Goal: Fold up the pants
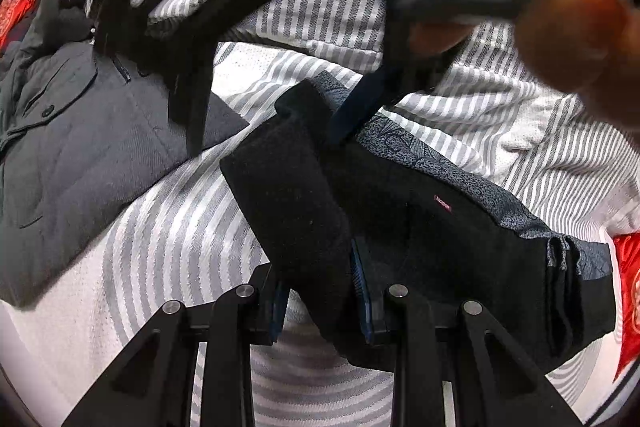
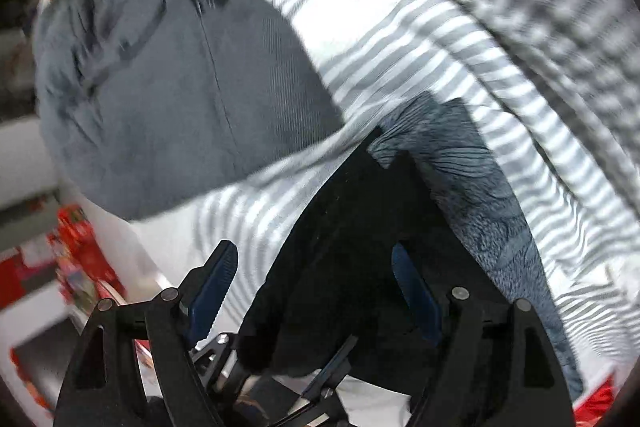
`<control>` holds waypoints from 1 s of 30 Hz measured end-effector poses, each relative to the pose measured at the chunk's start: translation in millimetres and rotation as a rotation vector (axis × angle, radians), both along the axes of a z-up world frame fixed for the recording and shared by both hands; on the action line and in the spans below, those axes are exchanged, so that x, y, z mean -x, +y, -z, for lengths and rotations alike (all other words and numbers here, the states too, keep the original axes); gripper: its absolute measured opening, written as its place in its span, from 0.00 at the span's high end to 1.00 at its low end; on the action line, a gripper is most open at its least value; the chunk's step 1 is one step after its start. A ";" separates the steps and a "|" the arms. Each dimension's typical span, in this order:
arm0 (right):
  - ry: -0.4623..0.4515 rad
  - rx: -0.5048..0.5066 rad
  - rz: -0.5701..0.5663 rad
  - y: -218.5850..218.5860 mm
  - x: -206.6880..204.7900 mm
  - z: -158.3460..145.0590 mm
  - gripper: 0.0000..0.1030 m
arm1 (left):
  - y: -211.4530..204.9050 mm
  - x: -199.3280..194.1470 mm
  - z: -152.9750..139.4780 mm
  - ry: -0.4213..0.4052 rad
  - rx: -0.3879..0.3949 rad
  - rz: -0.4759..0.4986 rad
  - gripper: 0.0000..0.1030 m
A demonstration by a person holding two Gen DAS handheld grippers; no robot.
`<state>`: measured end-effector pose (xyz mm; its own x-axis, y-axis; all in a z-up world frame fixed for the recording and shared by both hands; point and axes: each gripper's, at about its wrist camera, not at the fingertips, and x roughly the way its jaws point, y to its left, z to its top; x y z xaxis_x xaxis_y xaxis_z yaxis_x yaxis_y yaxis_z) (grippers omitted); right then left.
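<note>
Black pants (image 1: 420, 227) with a grey patterned inner waistband (image 1: 472, 183) lie on the striped bedding (image 1: 180, 239). My left gripper (image 1: 324, 301) is shut on a raised fold of the black pants (image 1: 288, 187). My right gripper (image 2: 316, 291) is open, its blue pads (image 2: 212, 287) spread on either side of the black pants (image 2: 340, 247), just above them. In the left wrist view the right gripper (image 1: 360, 107) hangs over the pants' far end. The right wrist view is blurred.
Grey trousers (image 1: 80, 131) lie to the left on the bed, also in the right wrist view (image 2: 180, 87). A striped pillow or duvet (image 1: 328, 11) lies behind. Red items (image 1: 630, 291) sit at the bed's edges. The person's finger (image 1: 580, 35) shows at upper right.
</note>
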<state>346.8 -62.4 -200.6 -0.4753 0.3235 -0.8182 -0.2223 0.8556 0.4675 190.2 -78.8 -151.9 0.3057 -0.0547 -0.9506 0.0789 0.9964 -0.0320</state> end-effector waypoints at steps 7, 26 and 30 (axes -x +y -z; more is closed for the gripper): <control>0.029 -0.012 0.030 -18.4 7.0 8.1 0.73 | 0.2 1.8 -0.4 0.014 0.012 0.016 0.71; -0.121 -0.464 0.591 -212.3 60.4 -80.5 0.88 | -104.3 28.8 -89.3 -0.140 -0.007 0.293 0.71; -0.160 -0.538 0.707 -269.7 89.7 -97.0 0.88 | -144.8 40.3 -106.9 -0.152 -0.003 0.382 0.71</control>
<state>257.1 -332.1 -103.6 0.0862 0.8551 -0.5113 0.1755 0.4921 0.8527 149.9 -223.6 -44.9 0.4008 -0.1893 -0.8964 0.4473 0.8943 0.0111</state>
